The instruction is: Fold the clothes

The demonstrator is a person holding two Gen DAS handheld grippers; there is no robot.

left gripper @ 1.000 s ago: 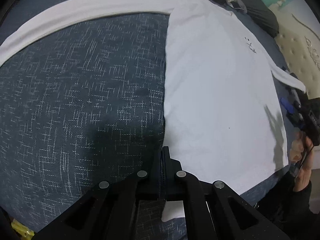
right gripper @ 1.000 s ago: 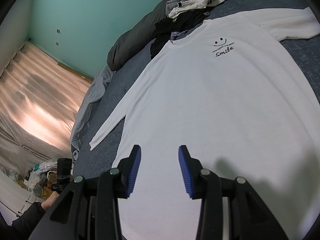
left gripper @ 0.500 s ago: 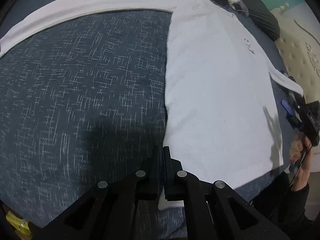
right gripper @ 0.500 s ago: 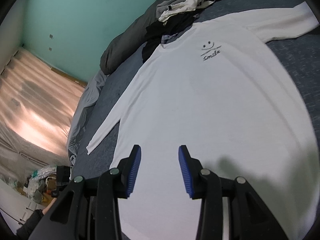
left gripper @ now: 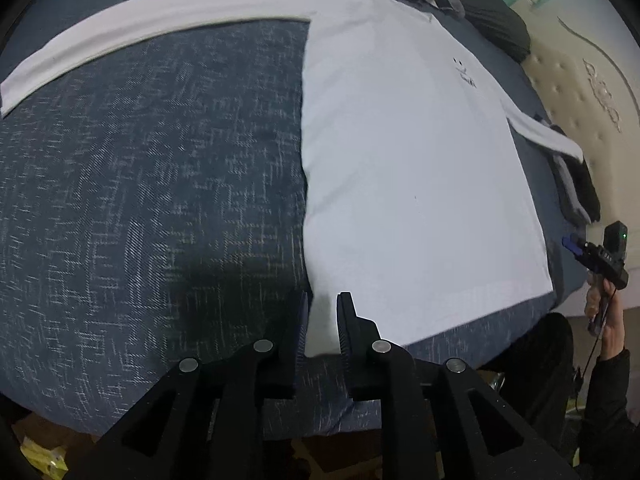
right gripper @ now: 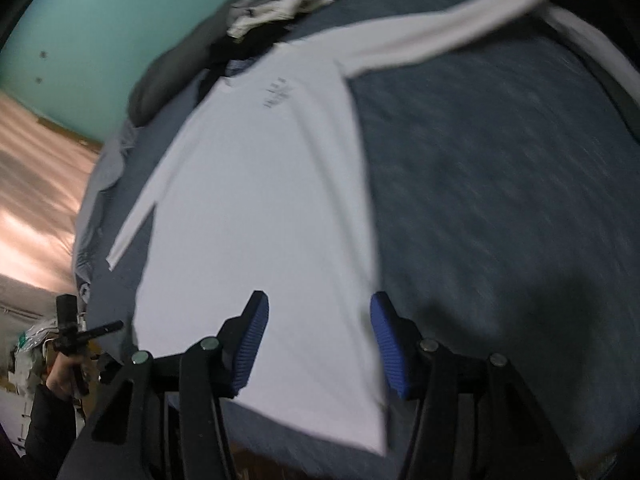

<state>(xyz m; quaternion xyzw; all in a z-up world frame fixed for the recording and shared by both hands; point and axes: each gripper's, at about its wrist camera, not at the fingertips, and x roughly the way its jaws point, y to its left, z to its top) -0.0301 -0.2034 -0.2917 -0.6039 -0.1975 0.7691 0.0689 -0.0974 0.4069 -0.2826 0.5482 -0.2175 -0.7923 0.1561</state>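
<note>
Left gripper (left gripper: 322, 314), pinched shut earlier, now parted around the shirt (left gripper: 408, 152) hem corner at bed (left gripper: 152, 184) near edge; right gripper (right gripper: 318, 340) spread wider. Shirt flat, sleeves out. Grip both hem corners evenly.

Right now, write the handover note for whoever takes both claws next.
Left claw: open, straddling the near hem corner of the white shirt, holding nothing.
Right claw: open, over the hem; that view is blurred.
Shirt lies flat, face up, on the blue bedspread, both sleeves spread.
Done: spreading. Left: every fold, sleeves first, probably.
</note>
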